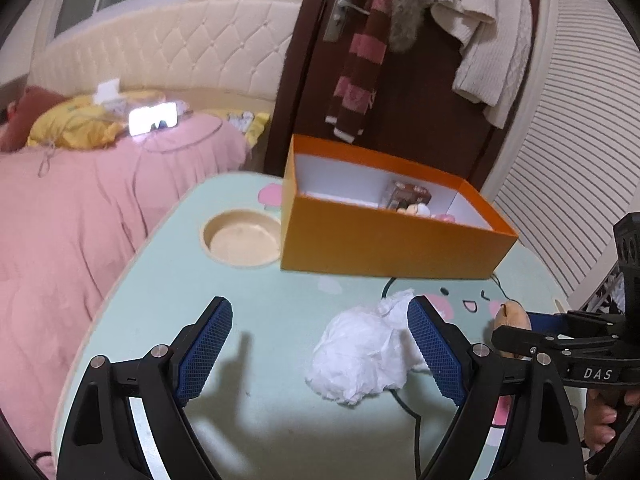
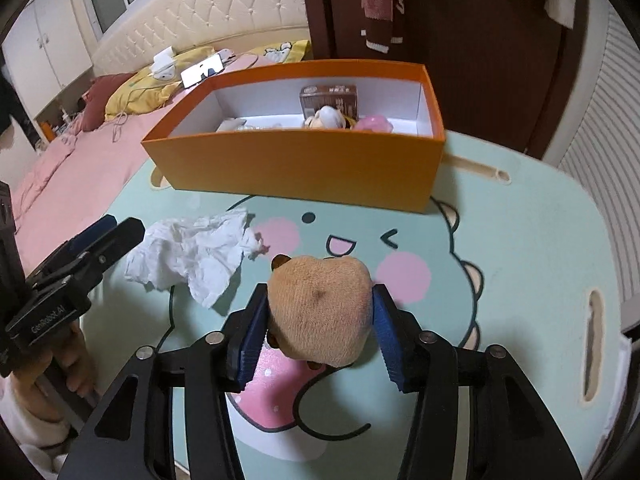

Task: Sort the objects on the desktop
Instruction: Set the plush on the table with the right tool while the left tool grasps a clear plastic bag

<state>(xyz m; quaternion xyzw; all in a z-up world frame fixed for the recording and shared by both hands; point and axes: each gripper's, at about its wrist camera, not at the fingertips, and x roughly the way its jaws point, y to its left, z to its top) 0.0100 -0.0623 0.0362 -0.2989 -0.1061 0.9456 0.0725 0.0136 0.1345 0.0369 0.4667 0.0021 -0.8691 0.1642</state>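
Our right hand-held gripper (image 2: 320,332) has its blue pads pressed against both sides of a tan plush toy (image 2: 320,308), which sits clamped between them just above the worktop (image 2: 520,240). Ahead of that gripper stands the orange box (image 2: 296,168), open at the top, with a brown carton (image 2: 330,100), a small pale figure (image 2: 326,117) and something pink (image 2: 374,123) lying inside toward its right end.

Our left hand-held gripper (image 1: 320,344) is spread wide with nothing between its pads. A crumpled white tissue (image 1: 360,356) lies on the worktop just inside its right finger, touching or nearly touching that pad; we cannot tell which. The orange box sits ahead and slightly right of this gripper, and a round recessed cup holder (image 1: 242,238) lies ahead, beside the box's left end. The right gripper with the toy shows at its far right.
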